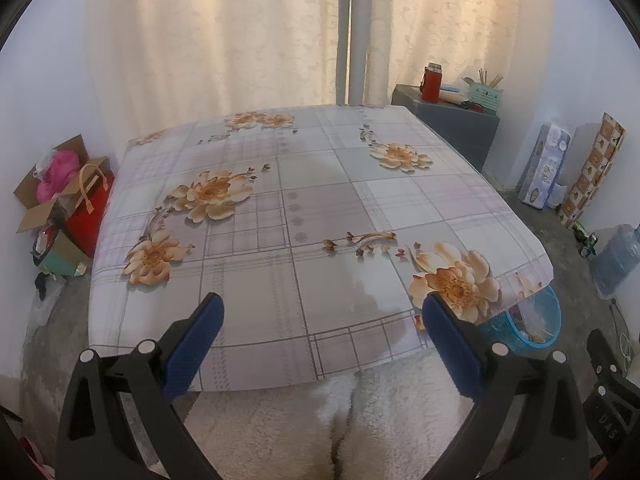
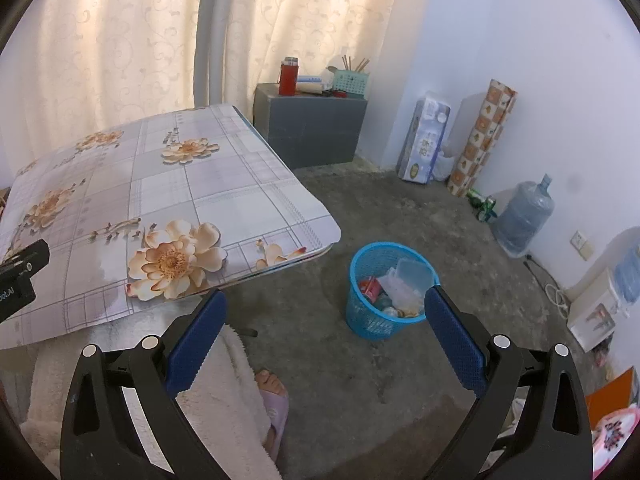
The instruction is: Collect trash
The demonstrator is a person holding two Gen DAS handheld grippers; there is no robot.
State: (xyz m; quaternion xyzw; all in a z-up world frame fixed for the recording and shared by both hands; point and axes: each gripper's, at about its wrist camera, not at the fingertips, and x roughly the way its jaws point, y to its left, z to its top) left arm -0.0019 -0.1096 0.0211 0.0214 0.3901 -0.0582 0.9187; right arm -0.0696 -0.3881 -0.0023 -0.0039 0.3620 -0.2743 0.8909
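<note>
black tongs (image 1: pixel 322 312) with blue textured pads (image 2: pixel 454 340), silver pivot screws, cream fleece trousers (image 1: pixel 280 432), lilac slipper (image 2: pixel 276 416)

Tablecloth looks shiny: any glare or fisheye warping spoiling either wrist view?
Left wrist view: pale sheen on the tablecloth near the front edge, table edges bowed by the lens, black vignette corners. Right wrist view: soft backlight through the curtain, blue basket sharp and readable.

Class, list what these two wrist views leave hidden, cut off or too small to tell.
- Blue mesh plastic bin, left wrist view: mostly hidden behind the floral tablecloth corner.
- Bin contents, right wrist view: items too jumbled to identify.
- Left gripper, right wrist view: cut off by the frame edge.
</note>
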